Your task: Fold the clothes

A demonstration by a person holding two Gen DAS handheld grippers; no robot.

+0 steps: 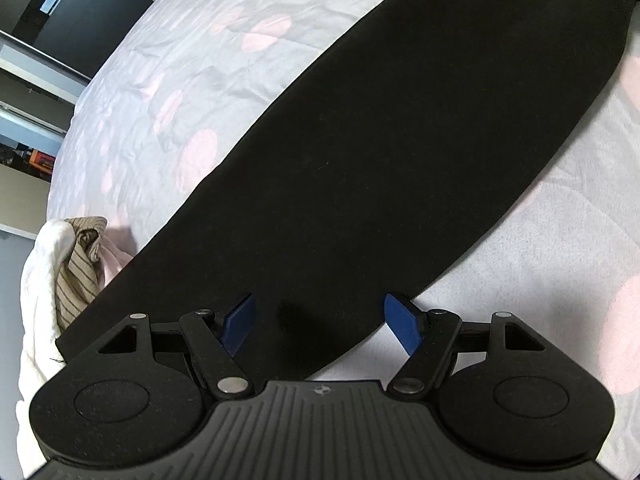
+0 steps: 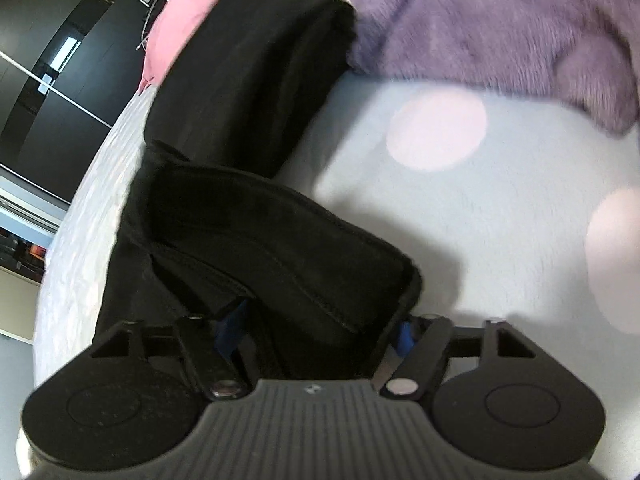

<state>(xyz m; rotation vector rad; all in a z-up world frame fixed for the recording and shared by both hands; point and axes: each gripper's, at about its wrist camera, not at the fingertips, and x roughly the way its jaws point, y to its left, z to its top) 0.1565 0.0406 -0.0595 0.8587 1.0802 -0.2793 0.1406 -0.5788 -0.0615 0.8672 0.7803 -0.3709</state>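
Meanwhile left claw (image 1: pixel 320 320) gapes empty over the black garment (image 1: pixel 400 140); right claw (image 2: pixel 316 330) straddles its folded edge, grip unclear.

Bare bedspread (image 2: pixel 460 216) lies open right of the black garment (image 2: pixel 256 240); a purple fleece (image 2: pixel 500 20) blocks the far side, and a striped-and-white heap (image 1: pixel 60 280), seemingly clothes, crowds the left.

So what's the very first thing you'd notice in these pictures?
The long black garment grabs the eye, stretched across the pale bedspread with pink spots. In the right view its bunched black end sits between the fingers of the right claw, while the left claw is open above its other end. A fluffy purple garment lies at the top right.
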